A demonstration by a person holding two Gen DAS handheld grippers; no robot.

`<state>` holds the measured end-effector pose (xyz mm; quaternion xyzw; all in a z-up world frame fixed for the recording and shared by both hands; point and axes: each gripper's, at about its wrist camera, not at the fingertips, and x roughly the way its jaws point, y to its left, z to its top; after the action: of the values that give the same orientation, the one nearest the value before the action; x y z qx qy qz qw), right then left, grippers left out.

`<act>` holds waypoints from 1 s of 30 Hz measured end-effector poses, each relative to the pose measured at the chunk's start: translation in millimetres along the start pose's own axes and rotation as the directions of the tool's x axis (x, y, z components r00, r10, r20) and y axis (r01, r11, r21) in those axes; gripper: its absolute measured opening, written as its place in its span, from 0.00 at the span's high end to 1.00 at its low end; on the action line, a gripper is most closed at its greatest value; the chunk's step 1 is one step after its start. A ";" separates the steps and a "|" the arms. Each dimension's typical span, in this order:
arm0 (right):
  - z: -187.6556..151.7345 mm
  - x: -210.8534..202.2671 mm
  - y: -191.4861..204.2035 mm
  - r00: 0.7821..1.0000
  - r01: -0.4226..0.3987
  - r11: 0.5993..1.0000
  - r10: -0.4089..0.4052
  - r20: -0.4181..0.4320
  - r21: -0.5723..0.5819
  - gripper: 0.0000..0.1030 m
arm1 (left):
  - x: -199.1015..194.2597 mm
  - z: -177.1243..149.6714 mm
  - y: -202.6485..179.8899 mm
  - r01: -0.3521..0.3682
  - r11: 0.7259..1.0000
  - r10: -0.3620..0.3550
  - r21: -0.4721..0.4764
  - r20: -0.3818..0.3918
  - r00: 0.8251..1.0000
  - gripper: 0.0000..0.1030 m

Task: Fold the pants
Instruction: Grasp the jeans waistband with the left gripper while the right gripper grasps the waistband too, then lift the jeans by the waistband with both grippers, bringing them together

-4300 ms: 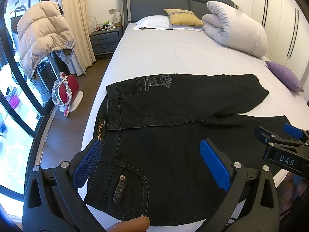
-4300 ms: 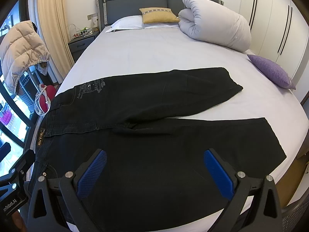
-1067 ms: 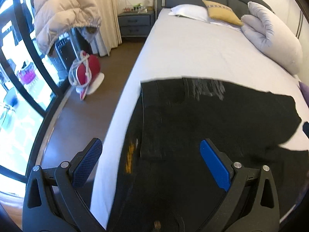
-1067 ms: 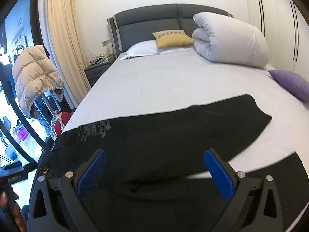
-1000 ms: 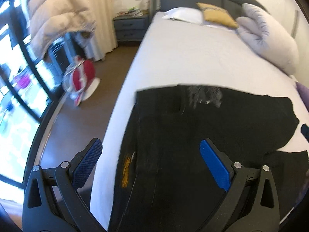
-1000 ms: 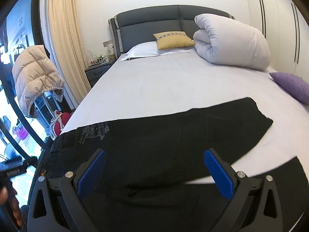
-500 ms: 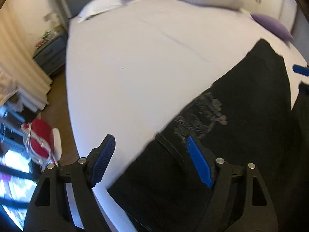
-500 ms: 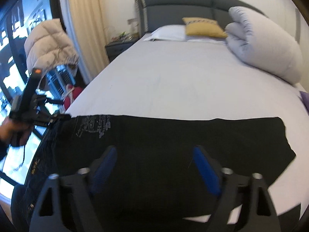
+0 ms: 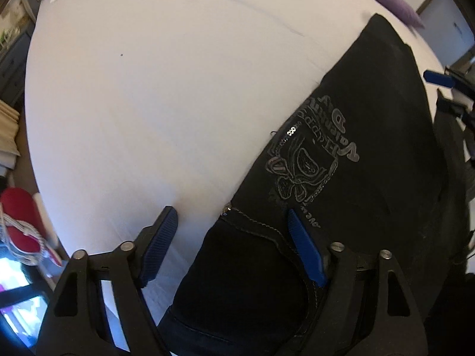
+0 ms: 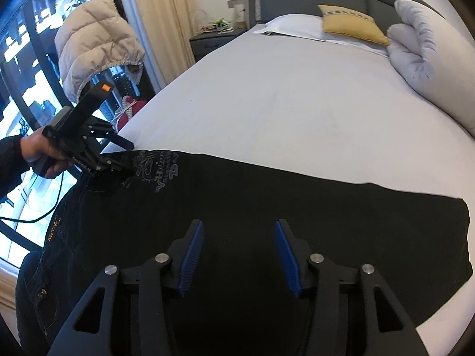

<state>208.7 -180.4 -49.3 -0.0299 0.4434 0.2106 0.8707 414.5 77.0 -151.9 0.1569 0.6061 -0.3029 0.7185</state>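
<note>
Black jeans [image 10: 267,207] lie flat across the white bed [image 10: 282,98], waist to the left, with a grey printed emblem [image 9: 311,163] near the far waist corner. My left gripper [image 9: 231,231] is open and low over that far waist corner; one finger is over the sheet, the other over the denim. It also shows in the right wrist view [image 10: 124,154] at the emblem. My right gripper [image 10: 237,243] is open, its jaws partly closed in, low over the far leg [image 10: 371,222] around mid-length.
A rolled white duvet [image 10: 430,59], a yellow cushion [image 10: 350,23] and a white pillow [image 10: 291,26] sit at the headboard. A purple cushion [image 9: 389,6] lies at the bed's far side. A puffy beige jacket [image 10: 95,44], a nightstand [image 10: 213,38] and a red object [image 9: 17,216] stand left of the bed.
Both grippers have moved forward and down over the far half of the jeans. The left one swung to the far waist corner. Both sets of jaws have narrowed.
</note>
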 end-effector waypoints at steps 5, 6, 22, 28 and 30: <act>12.4 3.6 9.8 1.000 -0.013 0.999 0.013 -0.002 -0.034 0.49 | 3.7 9.0 15.4 0.054 0.998 -0.054 -0.034 -0.022 0.998 0.70; 14.2 3.7 11.9 1.000 -0.017 0.999 0.017 -0.002 -0.041 0.49 | 2.0 9.4 16.7 0.055 0.998 -0.056 -0.041 -0.019 0.998 0.75; 73.0 43.7 74.1 0.987 -0.129 0.885 0.071 -0.144 -0.448 0.50 | -63.5 -55.1 -70.7 -0.171 0.985 0.165 -0.009 0.307 0.937 0.94; 91.6 73.7 93.3 0.972 -0.161 0.819 0.034 -0.233 -0.551 0.50 | -71.1 -66.1 -68.4 -0.183 0.983 0.171 0.003 0.333 0.927 0.94; 96.3 85.9 90.8 0.962 -0.172 0.816 0.019 -0.272 -0.552 0.52 | -76.9 -65.0 -66.6 -0.185 0.983 0.173 0.002 0.337 0.925 0.94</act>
<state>290.6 -45.7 -46.1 -0.2933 0.4684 0.3717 0.7459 316.1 83.3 -82.3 0.1699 0.4527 -0.2686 0.8331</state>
